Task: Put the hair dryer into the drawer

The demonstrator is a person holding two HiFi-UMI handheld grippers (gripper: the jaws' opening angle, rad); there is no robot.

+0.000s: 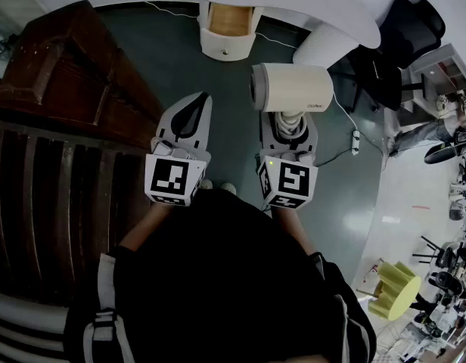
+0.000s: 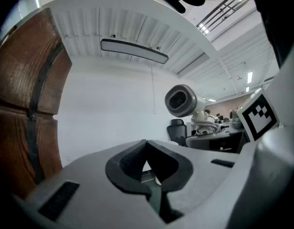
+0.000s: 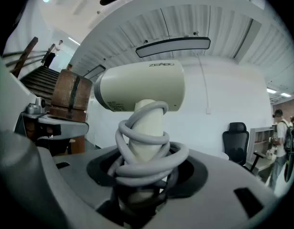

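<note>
Currently: hair dryer (image 3: pixel 142 87) held aloft in right gripper (image 3: pixel 147 175).
Fingers (image 3: pixel 218 175) clamp its smooth cream handle, grey cord (image 3: pixel 147 151) coiled round; left gripper (image 2: pixel 149 168) fingers pinched together, empty; wood-lined drawer (image 1: pixel 228 20) open ahead.

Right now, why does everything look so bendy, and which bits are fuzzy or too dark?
Head view: the wide lens bends the wooden slats into curves, and the person's dark top is too dark to show detail. Left gripper view: the left gripper looks soft because it is close to the lens, and the corners go black. Right gripper view: the hair dryer looks fairly sharp, with the same black corners.
</note>
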